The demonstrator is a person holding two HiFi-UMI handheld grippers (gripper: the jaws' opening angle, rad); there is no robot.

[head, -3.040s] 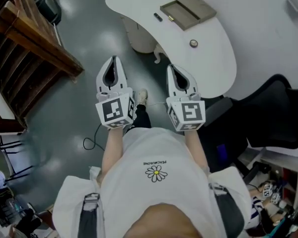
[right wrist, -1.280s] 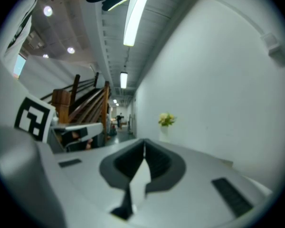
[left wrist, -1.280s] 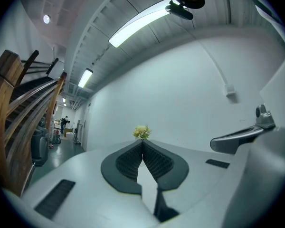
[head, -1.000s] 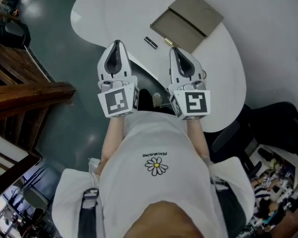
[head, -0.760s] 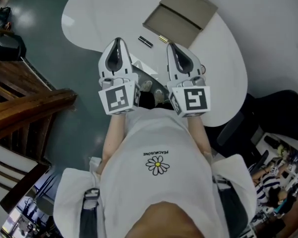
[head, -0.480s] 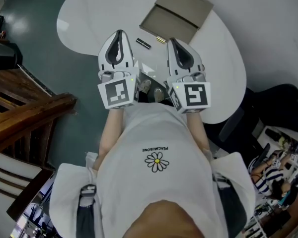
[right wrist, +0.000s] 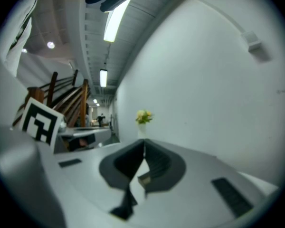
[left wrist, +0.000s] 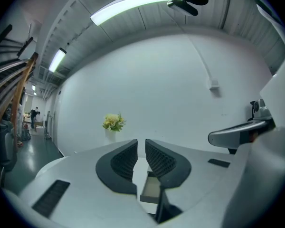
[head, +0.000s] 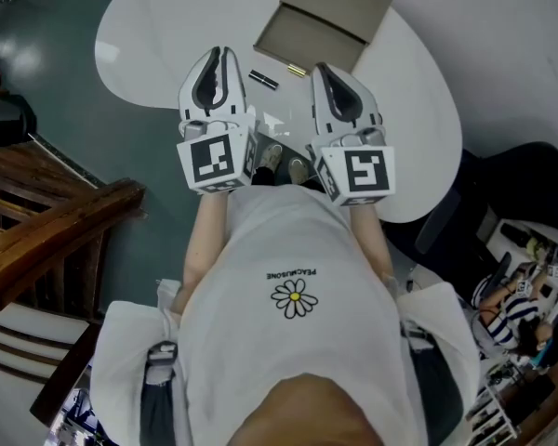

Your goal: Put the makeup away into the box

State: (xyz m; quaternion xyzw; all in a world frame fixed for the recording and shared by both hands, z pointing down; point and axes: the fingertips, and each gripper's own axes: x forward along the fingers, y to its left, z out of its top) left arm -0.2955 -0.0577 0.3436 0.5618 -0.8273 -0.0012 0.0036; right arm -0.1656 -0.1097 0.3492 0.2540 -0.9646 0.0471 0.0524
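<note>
An open grey-brown box [head: 321, 17] lies at the far side of the white table [head: 167, 26]. In front of it lie a black makeup stick [head: 263, 79] and a small gold piece [head: 298, 70]. My left gripper [head: 218, 56] hovers over the table's near edge, left of the black stick. Its jaws have just been opening and show a narrow gap with nothing between them [left wrist: 141, 144]. My right gripper [head: 317, 69] is beside the gold piece, tips together and empty [right wrist: 144, 144]. The box [left wrist: 151, 189] shows low between the left jaws.
A vase of yellow flowers [left wrist: 113, 123] stands at the table's far end against a white wall. Wooden stair rails [head: 65, 230] are on the left, a black chair [head: 521, 184] on the right. The person's shoes [head: 284, 161] are under the table edge.
Both grippers have come forward from over the floor to the table's near edge, close to the makeup pieces. The left one has shifted further than the right.
</note>
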